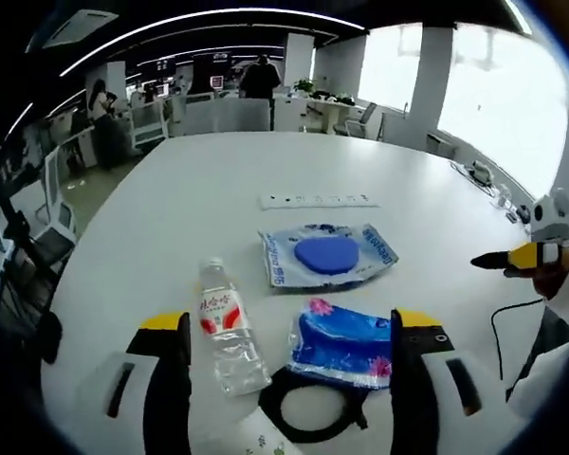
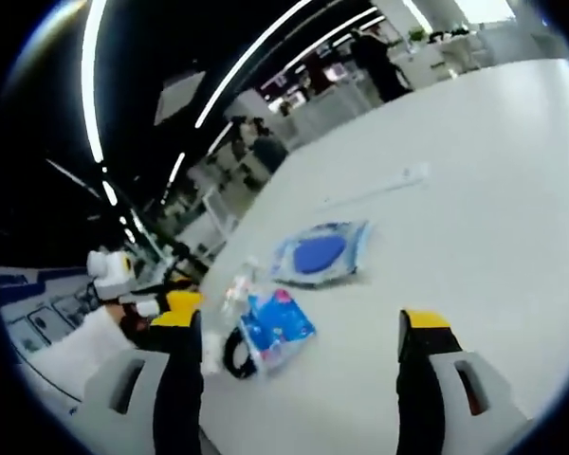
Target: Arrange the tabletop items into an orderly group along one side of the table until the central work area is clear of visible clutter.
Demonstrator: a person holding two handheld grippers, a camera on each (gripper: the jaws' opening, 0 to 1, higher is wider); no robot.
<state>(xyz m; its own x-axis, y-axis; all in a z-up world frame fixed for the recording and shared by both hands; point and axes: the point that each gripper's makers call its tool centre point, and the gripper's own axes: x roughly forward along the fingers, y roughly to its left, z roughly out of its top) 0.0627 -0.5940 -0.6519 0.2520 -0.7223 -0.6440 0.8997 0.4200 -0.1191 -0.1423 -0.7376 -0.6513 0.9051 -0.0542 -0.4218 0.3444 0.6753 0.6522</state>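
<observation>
A water bottle (image 1: pixel 229 327) is seen lying on the white worktop (image 1: pixel 218 180), with a blue patterned packet (image 1: pixel 343 343) just beside it at 3 o'clock and a black ring (image 1: pixel 308 409) at 5 o'clock. A clear pouch holding a blue disc (image 1: pixel 327 254) lies beyond, then a white power strip (image 1: pixel 319 200). The left tool (image 1: pixel 291 327) is held released above them. In the right gripper view the right tool (image 2: pixel 299 327) is released over bare worktop, the left tool being seen at 9 o'clock.
</observation>
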